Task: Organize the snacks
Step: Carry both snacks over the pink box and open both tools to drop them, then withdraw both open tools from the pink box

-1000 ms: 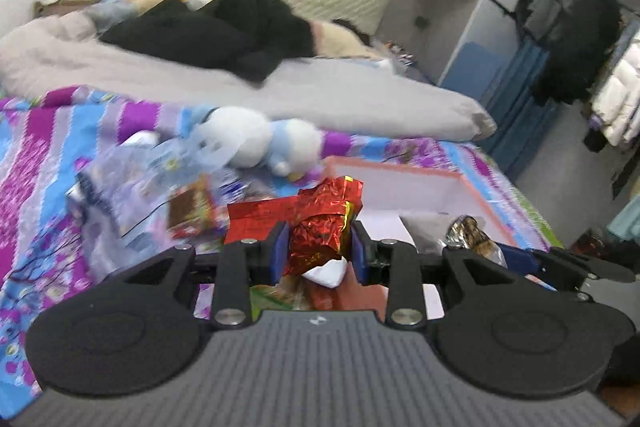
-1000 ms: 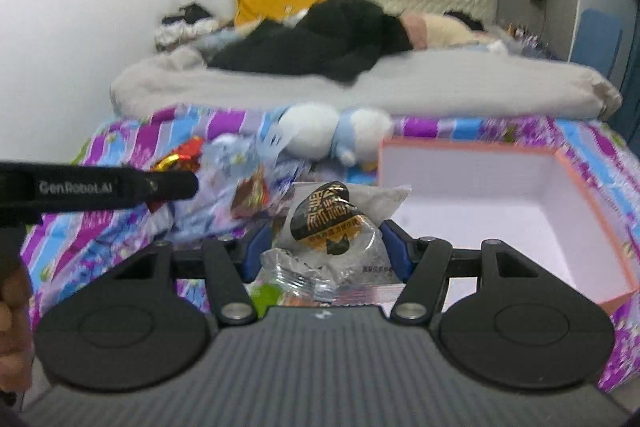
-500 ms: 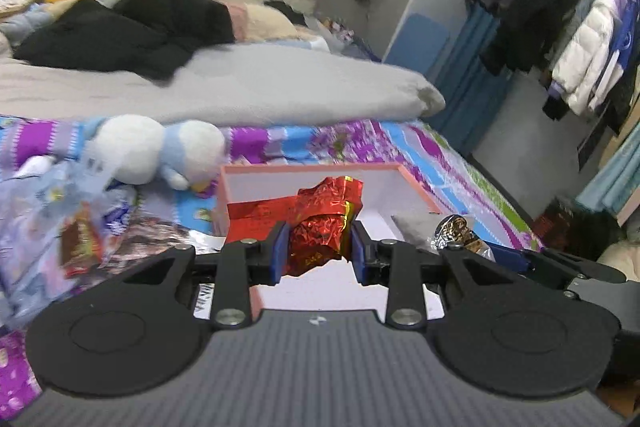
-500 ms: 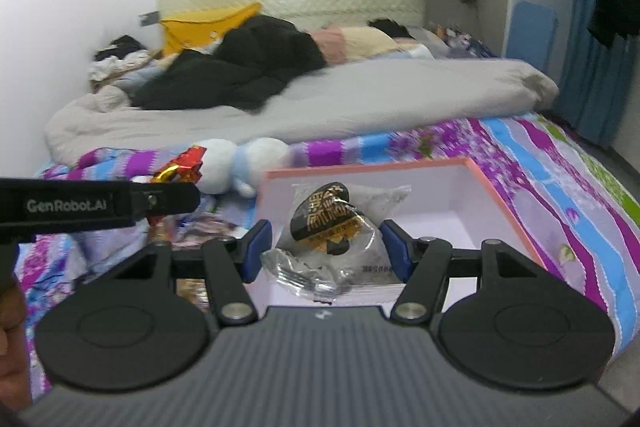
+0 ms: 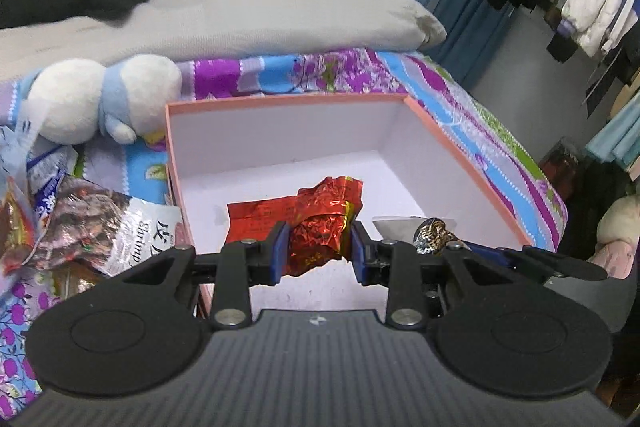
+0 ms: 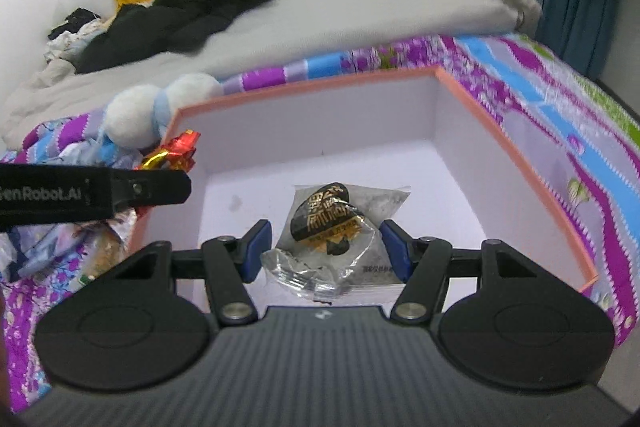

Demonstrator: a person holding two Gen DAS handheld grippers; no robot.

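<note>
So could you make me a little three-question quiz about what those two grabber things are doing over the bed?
1. True or false: the left gripper is shut on a red foil snack.
2. What does the right gripper carry? A) clear packet with a black label B) banana C) spoon
3. Which container do both hover over?

Key: 1 true; 2 A; 3 the pink-rimmed box.

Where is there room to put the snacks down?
Inside the pink-rimmed cardboard box, the white floor is bare right up to its far wall and right wall. Left of the box it is crowded: loose snack packets are heaped on the purple flowered bedsheet, beside the white plush toy.
</note>
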